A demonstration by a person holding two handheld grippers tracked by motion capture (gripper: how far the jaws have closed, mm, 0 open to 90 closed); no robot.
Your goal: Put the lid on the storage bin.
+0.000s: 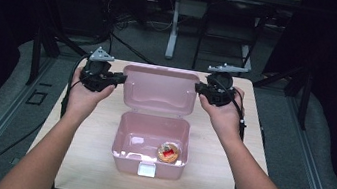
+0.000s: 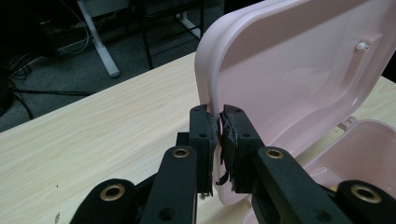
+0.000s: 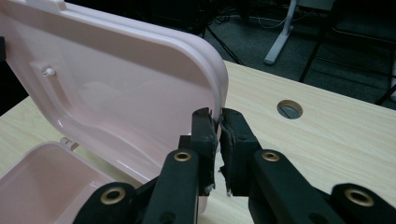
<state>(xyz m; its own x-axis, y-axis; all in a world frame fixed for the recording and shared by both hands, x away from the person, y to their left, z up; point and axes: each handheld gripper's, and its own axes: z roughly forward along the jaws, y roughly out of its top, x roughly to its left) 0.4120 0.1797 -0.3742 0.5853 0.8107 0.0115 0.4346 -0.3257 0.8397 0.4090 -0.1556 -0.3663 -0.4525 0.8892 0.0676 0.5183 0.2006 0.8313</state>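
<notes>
A pink plastic box (image 1: 125, 141) stands on the wooden table with its lid (image 1: 160, 88) raised upright behind it. In the box's right front corner lies a small round tan item with a red piece on it (image 1: 168, 152). My left gripper (image 1: 119, 80) is shut on the lid's left edge; in the left gripper view the gripper (image 2: 219, 116) pinches the rim of the lid (image 2: 299, 70), with the box (image 2: 369, 149) below. My right gripper (image 1: 200, 88) is shut on the lid's right edge; in the right gripper view the gripper (image 3: 218, 119) clamps the lid (image 3: 116, 93).
A white latch (image 1: 147, 168) sits at the box's front wall. The table (image 1: 95, 164) has a round cable hole (image 3: 289, 109) near its back right. Beyond the table's far edge are desk legs (image 1: 173, 29), cables and dark floor.
</notes>
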